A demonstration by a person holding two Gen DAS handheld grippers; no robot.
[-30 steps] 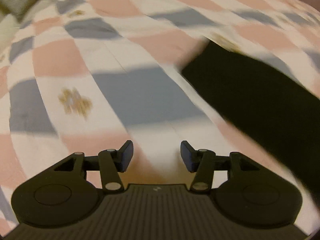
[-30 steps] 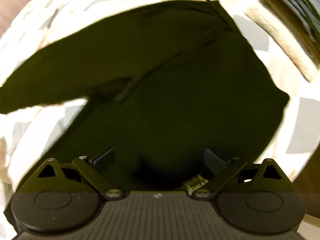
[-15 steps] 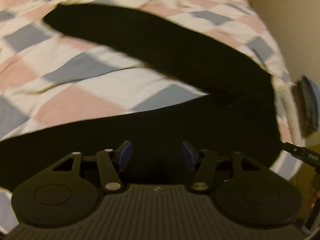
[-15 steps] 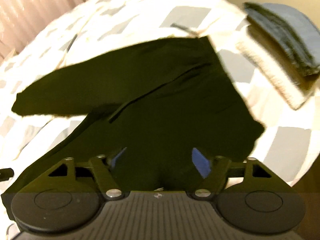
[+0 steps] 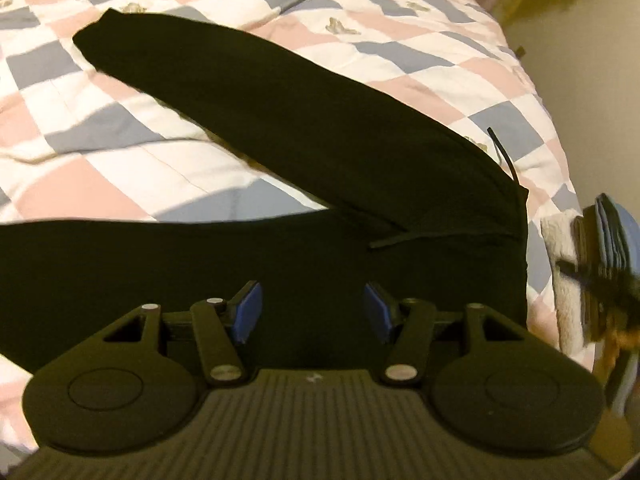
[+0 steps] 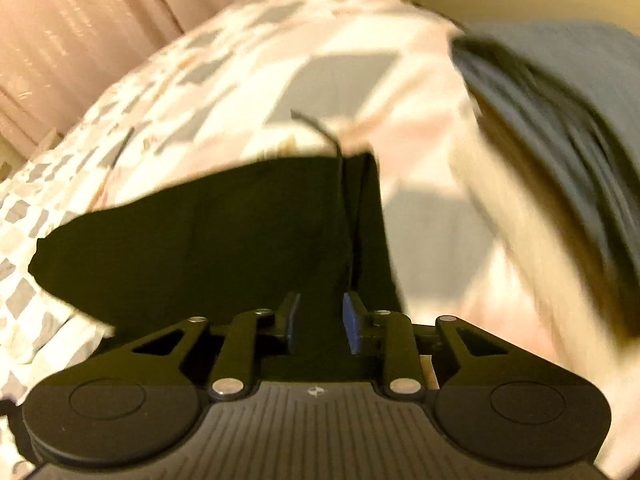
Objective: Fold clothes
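Black trousers [image 5: 320, 128] lie on the checkered quilt [image 5: 120, 152], one leg angled toward the far left, the other leg [image 5: 180, 252] stretched left under my left gripper [image 5: 312, 312]. That gripper is open just above the near leg, blue pads apart. A drawstring [image 5: 506, 158] sticks up at the waist end on the right. In the blurred right wrist view, my right gripper [image 6: 318, 320] has its jaws drawn close, with the waist end of the trousers [image 6: 240, 232] between them. The drawstring [image 6: 320, 128] curls above the waistband.
A stack of folded blue and grey clothes [image 5: 612, 240] sits on a white towel [image 5: 560, 248] at the bed's right edge, and the stack [image 6: 560, 100] lies right of the right gripper. Pink curtains [image 6: 80, 20] hang behind the bed. A wall [image 5: 592, 60] borders the right side.
The left gripper swung right from bare quilt to over the trousers. The right gripper moved to the waist end and its jaws narrowed from wide open onto the fabric.
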